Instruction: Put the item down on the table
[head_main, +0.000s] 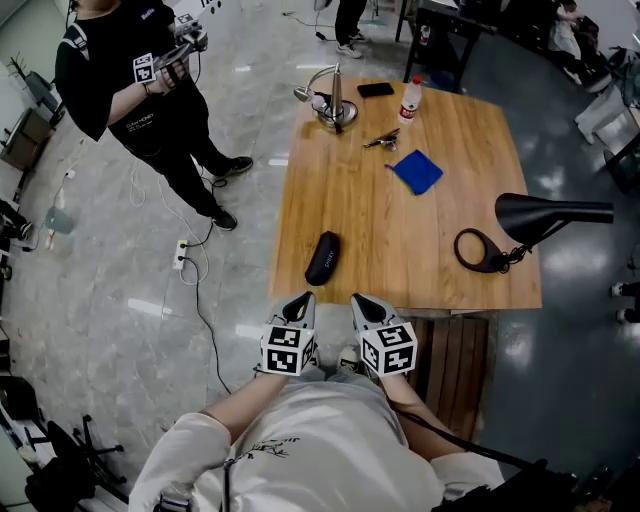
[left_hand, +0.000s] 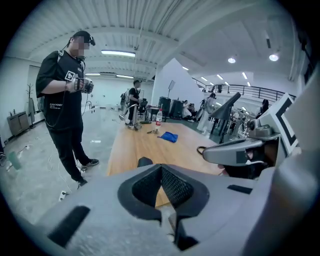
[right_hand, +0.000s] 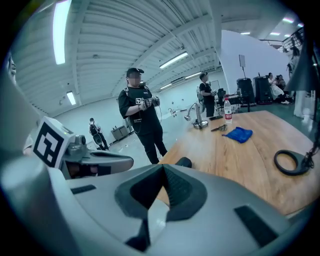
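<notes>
A light wooden table (head_main: 400, 240) is standing on a grey polished floor (head_main: 120, 260) in a large, brightly lit hall with a ribbed white ceiling. More people and equipment are showing far behind it.

The person is holding both tools at the near edge of the table. The left gripper (head_main: 300, 300) is sitting with its jaws pressed together and nothing between them. The right gripper (head_main: 362, 300), just beside it, is likewise closed and empty.

The black oblong case (head_main: 322, 258) is lying flat on the table, near its near left edge, just beyond the left gripper's tips and apart from them.

Farther along, a blue cloth (head_main: 417, 171) is lying near the middle right. Beyond it, a dark hand tool (head_main: 382, 139), a silver gooseneck lamp (head_main: 333, 100), a clear plastic bottle with a red cap (head_main: 409, 100) and a black phone (head_main: 375, 90) are sitting toward the far end.

At the near right, a black desk lamp (head_main: 545, 213) is hanging its shade over the table's right edge, its ring-shaped base (head_main: 478, 250) resting on the wood.

On the floor to the far left, a standing person in black clothes (head_main: 130, 80) is holding another gripper. A white power strip (head_main: 181, 254) with trailing cables is lying between that person and the table.
</notes>
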